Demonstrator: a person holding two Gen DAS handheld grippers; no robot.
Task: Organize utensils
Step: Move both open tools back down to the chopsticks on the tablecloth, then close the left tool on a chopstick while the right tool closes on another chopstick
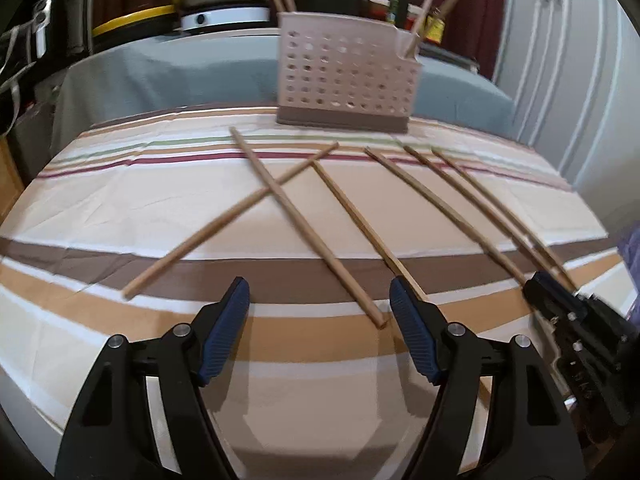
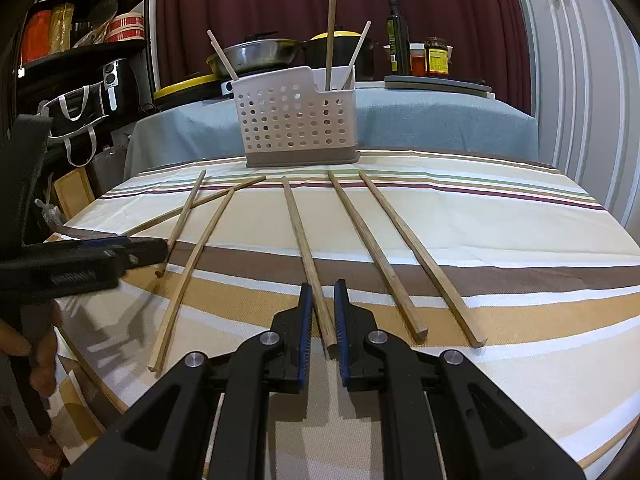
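Several wooden chopsticks lie loose on the striped tablecloth (image 1: 120,200). At the cloth's far edge stands a perforated white utensil holder (image 1: 344,76) (image 2: 296,120) with a few chopsticks upright in it. My left gripper (image 1: 318,292) is open just above the cloth. The near end of one chopstick (image 1: 308,220) of a crossed pair lies between its fingers, untouched. My right gripper (image 2: 323,312) has closed in on the near end of the middle chopstick (image 2: 304,240), which still rests on the cloth. The left view shows the right gripper (image 1: 538,284) at the right edge.
Two more chopsticks (image 2: 376,248) lie right of the gripped one, and others (image 2: 192,256) left of it. The left gripper (image 2: 148,250) and a hand (image 2: 40,356) are at the left edge. Pots, bottles and jars crowd a grey-covered surface (image 2: 420,120) behind the holder.
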